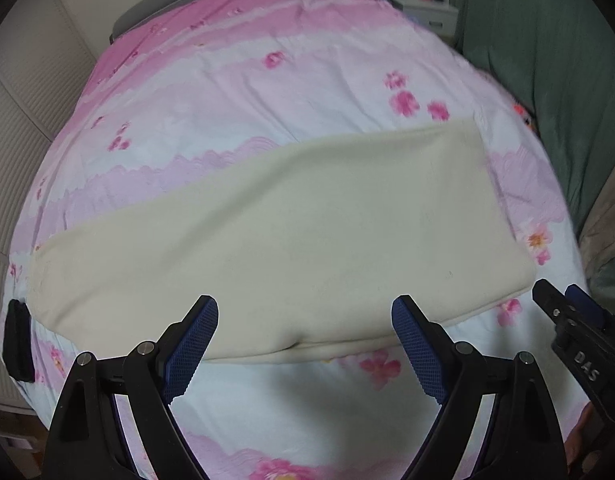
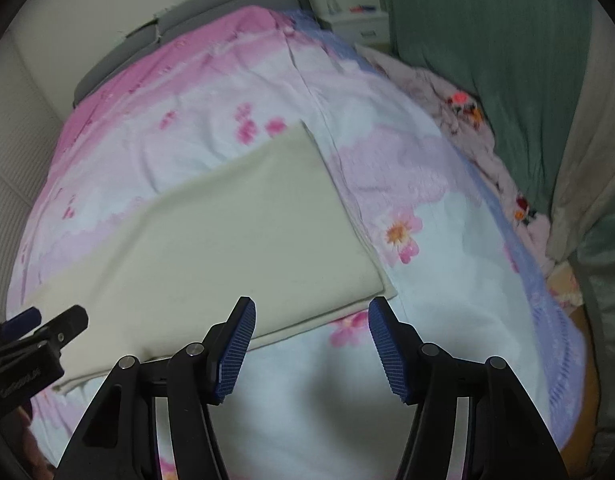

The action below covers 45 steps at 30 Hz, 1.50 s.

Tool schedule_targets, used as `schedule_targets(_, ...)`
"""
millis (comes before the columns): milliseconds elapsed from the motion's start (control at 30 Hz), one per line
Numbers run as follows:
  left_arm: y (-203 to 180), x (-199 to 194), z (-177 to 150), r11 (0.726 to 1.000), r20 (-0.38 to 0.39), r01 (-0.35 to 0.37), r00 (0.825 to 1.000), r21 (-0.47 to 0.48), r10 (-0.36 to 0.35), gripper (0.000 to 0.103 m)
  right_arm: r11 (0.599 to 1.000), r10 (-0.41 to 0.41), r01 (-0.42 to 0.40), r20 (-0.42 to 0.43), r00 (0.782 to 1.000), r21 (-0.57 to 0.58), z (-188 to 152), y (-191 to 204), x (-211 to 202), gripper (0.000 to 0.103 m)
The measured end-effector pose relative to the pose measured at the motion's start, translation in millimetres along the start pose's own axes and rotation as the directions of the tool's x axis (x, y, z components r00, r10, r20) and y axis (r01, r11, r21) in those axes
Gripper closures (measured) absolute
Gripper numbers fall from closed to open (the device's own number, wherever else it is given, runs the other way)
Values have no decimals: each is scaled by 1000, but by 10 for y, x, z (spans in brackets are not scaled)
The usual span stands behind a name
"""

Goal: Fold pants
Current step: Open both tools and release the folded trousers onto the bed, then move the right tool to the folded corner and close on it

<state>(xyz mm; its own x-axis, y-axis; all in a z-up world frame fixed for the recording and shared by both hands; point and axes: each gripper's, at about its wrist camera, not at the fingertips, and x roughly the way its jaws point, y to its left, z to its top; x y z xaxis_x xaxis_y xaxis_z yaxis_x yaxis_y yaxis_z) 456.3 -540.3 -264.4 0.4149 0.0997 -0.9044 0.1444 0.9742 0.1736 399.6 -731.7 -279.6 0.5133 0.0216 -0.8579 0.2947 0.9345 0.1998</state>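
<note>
Cream pants (image 1: 275, 236) lie flat across a pink and white flowered bedspread (image 1: 227, 92), folded lengthwise into one long band. My left gripper (image 1: 305, 312) hangs open above the band's near edge with nothing between its blue pads. The right gripper (image 1: 563, 300) shows at the right edge of the left wrist view, near the band's right end. In the right wrist view the pants (image 2: 227, 240) end in a layered corner, and my right gripper (image 2: 311, 312) stands open just over that near right corner, holding nothing. The left gripper (image 2: 47, 320) pokes in from the left edge there.
A grey headboard (image 1: 167, 8) is at the far end and a white nightstand (image 1: 427, 12) with a bottle beyond it. A green curtain (image 2: 487, 60) hangs on the right, a flowered blanket (image 2: 459, 108) bunched beside it. A black object (image 1: 17, 340) sits at the bed's left edge.
</note>
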Motion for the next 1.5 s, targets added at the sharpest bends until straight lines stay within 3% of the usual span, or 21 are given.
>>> schedule_targets(233, -332, 275, 120, 999, -56, 5, 998, 37, -3, 14, 999, -5, 8, -82, 997, 37, 101, -328, 630, 48)
schedule_targets(533, -586, 347, 138, 996, -63, 17, 998, 87, -11, 14, 995, 25, -11, -149, 988, 95, 100, -534, 977, 49)
schedule_targets(700, -663, 387, 135, 995, -87, 32, 996, 97, -24, 14, 995, 31, -17, -158, 987, 95, 90, -548, 1035, 50)
schedule_targets(967, -695, 351, 78, 992, -88, 38, 996, 120, -27, 14, 996, 24, -10, -161, 987, 85, 72, -560, 1017, 60)
schedule_targets(1100, -671, 352, 49, 992, -97, 44, 995, 116, -33, 14, 1000, -13, 17, -153, 988, 25, 77, -492, 1002, 60)
schedule_targets(1400, -625, 310, 12, 993, -90, 53, 995, 105, -44, 14, 1000, -10, 11, -124, 992, 10, 135, -470, 903, 63)
schedule_targets(1500, -630, 303, 9, 993, -92, 59, 995, 106, -49, 14, 1000, -2, 4, -157, 988, 16, 139, -508, 993, 63)
